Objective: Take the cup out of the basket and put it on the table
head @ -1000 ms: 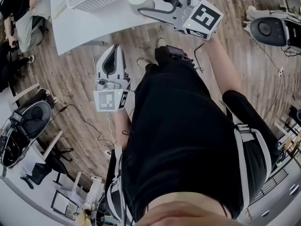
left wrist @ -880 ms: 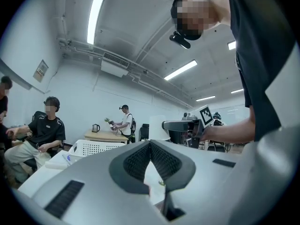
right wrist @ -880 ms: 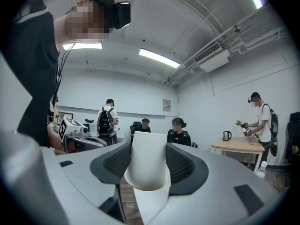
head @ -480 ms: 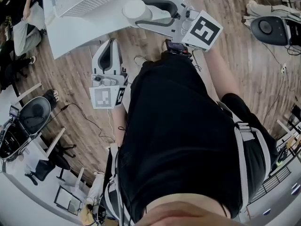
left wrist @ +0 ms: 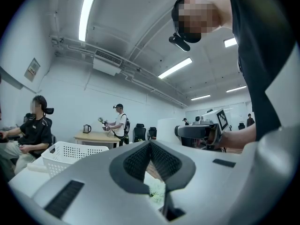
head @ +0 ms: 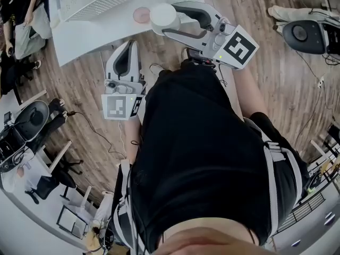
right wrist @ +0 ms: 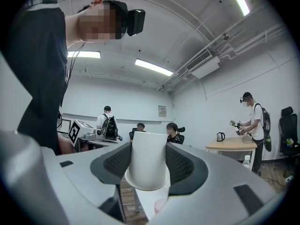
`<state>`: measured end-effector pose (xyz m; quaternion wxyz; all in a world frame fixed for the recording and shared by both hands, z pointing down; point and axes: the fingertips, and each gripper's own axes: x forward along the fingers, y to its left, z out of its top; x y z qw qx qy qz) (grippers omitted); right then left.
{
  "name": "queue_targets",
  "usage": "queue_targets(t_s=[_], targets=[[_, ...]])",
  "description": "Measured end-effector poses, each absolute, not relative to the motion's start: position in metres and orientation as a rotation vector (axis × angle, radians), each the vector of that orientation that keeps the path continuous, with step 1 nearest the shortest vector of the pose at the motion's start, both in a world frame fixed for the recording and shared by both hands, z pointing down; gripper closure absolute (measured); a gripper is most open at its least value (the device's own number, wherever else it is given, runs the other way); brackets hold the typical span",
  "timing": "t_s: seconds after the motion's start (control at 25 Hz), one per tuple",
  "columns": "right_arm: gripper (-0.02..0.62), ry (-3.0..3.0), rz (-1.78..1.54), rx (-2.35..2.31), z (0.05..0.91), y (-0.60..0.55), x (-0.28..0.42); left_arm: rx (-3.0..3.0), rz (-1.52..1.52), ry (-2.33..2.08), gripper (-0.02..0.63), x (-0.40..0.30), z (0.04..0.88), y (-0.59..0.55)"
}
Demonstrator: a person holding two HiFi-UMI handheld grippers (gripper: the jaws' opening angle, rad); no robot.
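A white cup [head: 162,15] is clamped between the jaws of my right gripper [head: 167,23], held over the white table [head: 101,33] near its front edge. In the right gripper view the cup [right wrist: 147,165] sits upright between the two dark pads [right wrist: 185,165]. The white mesh basket [head: 95,1] stands on the table to the cup's left. My left gripper [head: 127,45] hangs at the table's front edge, jaws shut on nothing. In the left gripper view its pads [left wrist: 136,161] meet, with the basket [left wrist: 70,154] at the left.
A small pink disc [head: 142,15] lies on the table just left of the cup, seen below it as the pink disc [right wrist: 161,205]. Office chairs [head: 32,122], cables and seated people ring the wood floor. Other people stand by a far wooden table [right wrist: 236,145].
My right gripper has carried the cup a little right and nearer the table's front edge. The pink disc now shows beside it. The left gripper has barely moved.
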<state>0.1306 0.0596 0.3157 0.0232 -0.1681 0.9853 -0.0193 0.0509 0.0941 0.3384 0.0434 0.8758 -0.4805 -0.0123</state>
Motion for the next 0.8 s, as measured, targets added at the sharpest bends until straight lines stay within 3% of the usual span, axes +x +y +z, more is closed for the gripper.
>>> queue_targets(t_s=[0.8], targets=[[0.348, 3.041, -0.075, -0.478, 0.314, 0.056, 0.137, 2.674, -0.009, -1.458, 0.584, 0.063, 0.344, 0.085]])
